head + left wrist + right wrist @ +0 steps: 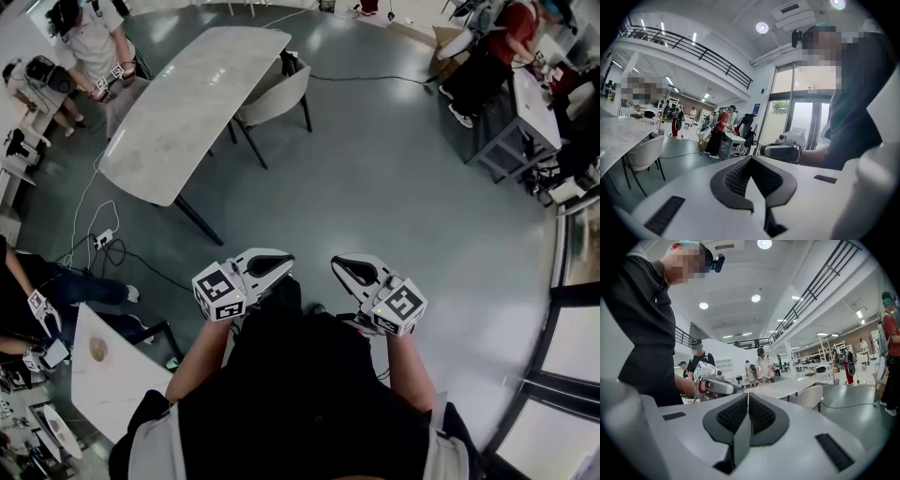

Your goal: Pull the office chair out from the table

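The office chair [277, 97], pale grey with dark legs, stands tucked against the right side of the long marble table [187, 108] across the floor from me. It also shows in the left gripper view as the chair [644, 153] by the table [616, 136], and in the right gripper view as the chair [809, 396] by the table [785, 387]. My left gripper [279, 263] and right gripper [341, 266] are held close in front of my body, far from the chair. Both are shut with nothing between the jaws. Each gripper view shows the other gripper, the right gripper [781, 151] and the left gripper [717, 386].
Cables and a power strip [103, 239] lie on the floor left of the table. A small white table [108, 375] stands at my lower left. People work at a desk [532, 98] at the far right and beside the marble table's far left. Glass doors [572, 356] line the right.
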